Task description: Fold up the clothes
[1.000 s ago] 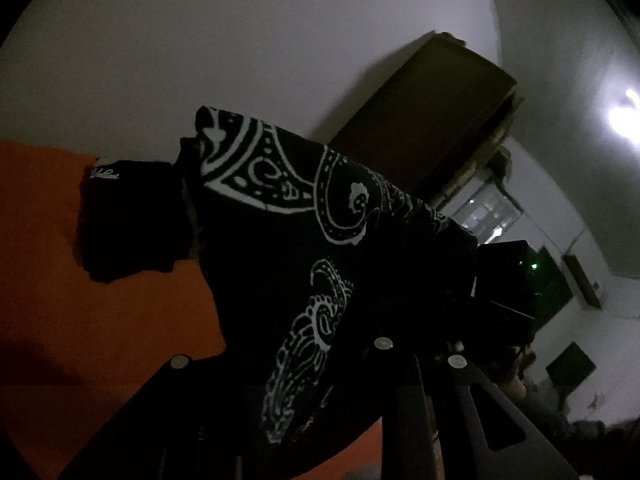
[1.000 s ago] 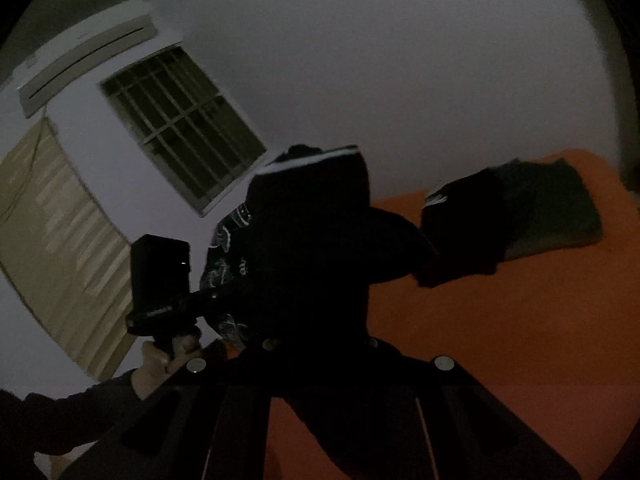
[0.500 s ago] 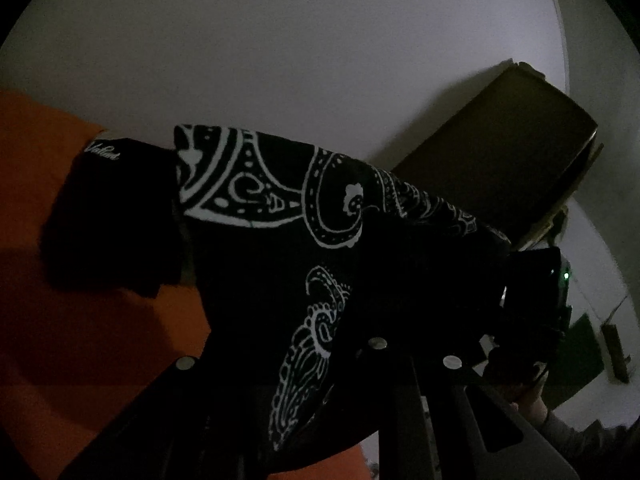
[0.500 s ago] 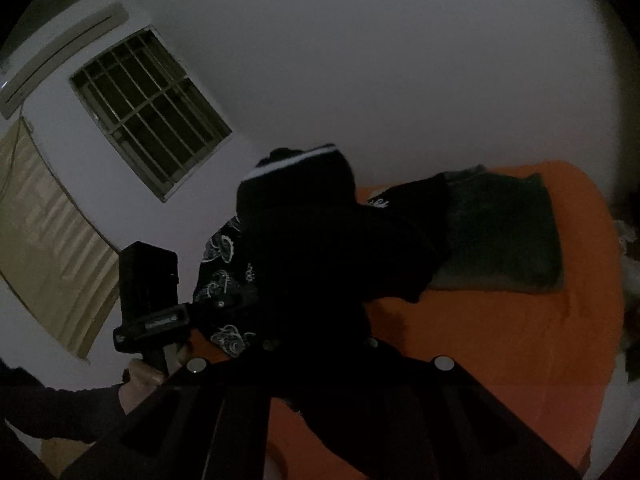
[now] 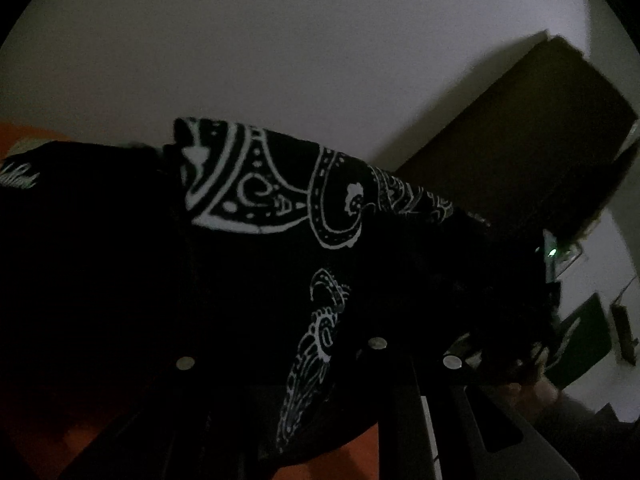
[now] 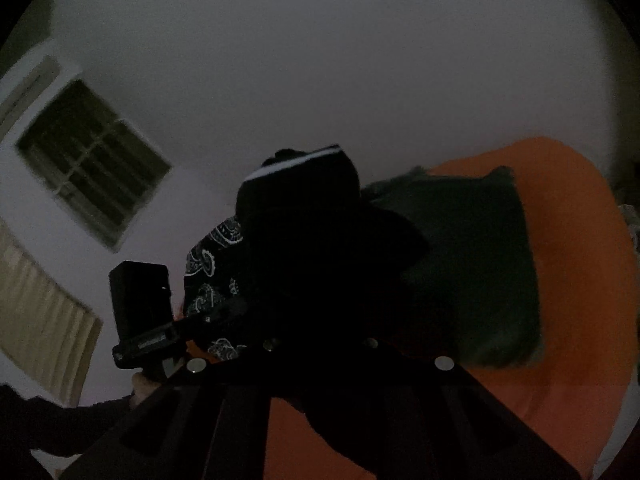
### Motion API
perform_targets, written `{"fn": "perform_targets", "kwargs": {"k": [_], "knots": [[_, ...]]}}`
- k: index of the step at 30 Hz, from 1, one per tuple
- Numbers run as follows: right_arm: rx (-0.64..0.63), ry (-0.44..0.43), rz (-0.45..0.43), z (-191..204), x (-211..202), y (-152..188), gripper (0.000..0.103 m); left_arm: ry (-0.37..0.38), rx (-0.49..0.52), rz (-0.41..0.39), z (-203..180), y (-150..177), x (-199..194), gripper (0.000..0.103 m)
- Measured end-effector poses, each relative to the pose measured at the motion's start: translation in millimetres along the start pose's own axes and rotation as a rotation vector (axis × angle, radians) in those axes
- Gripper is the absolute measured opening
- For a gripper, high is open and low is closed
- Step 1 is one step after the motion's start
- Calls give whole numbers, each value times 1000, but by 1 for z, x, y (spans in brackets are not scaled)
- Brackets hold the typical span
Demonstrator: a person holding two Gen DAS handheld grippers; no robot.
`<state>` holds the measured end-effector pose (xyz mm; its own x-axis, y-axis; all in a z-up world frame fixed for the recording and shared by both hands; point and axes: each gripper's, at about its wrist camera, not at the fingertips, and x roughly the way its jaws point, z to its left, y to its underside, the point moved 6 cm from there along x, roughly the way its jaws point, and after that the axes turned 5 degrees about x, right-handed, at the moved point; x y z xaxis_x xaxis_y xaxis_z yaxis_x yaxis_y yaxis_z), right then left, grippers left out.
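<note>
A black garment with a white paisley print (image 5: 256, 192) is bunched over my left gripper (image 5: 304, 288) and hides its fingertips. The gripper is shut on the cloth. In the right wrist view the same garment (image 6: 304, 240), with a white trim on top, covers my right gripper (image 6: 320, 280), which is shut on it too. The cloth hangs between both grippers above the orange bed (image 6: 580, 280). The body of the left gripper (image 6: 140, 304) and the hand holding it (image 6: 144, 388) show at lower left of the right wrist view.
A folded black garment with a white script logo (image 5: 20, 176) lies on the bed at the left. A dark green pillow (image 6: 472, 272) lies against the wall. A brown wardrobe (image 5: 540, 140), a barred window (image 6: 92, 160) and a blind (image 6: 36, 320) line the walls.
Both grippers have carried the paisley garment lower and closer to the head of the bed. The folded black garment and the green pillow now look larger and nearer.
</note>
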<state>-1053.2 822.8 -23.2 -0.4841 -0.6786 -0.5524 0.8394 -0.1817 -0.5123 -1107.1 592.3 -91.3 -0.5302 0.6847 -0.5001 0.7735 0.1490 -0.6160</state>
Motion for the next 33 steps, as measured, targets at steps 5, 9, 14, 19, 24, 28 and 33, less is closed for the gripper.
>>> {"fn": "perform_targets", "kwargs": {"k": [5,9,14,19,24,28,33], "knots": [[22,90,8,-46,50,-63,7,-31,-35,31,33,-45,48,17],[47,160,4,-70,82,-101,7,-62,-102,59,64,-70,77,17],[70,304,50,-95,131,-131,7,-171,-108,154,90,-78,113,20],[189,448,99,-141,180,-145,13,-305,-156,262,127,-107,121,38],[248,581,18,-158,166,-175,36,-452,-106,219,131,-135,84,44],[183,642,-138,-147,124,-200,37,-468,-140,206,135,-145,72,46],[113,579,-145,-144,86,-163,37,-357,-86,270,105,-89,57,46]]}}
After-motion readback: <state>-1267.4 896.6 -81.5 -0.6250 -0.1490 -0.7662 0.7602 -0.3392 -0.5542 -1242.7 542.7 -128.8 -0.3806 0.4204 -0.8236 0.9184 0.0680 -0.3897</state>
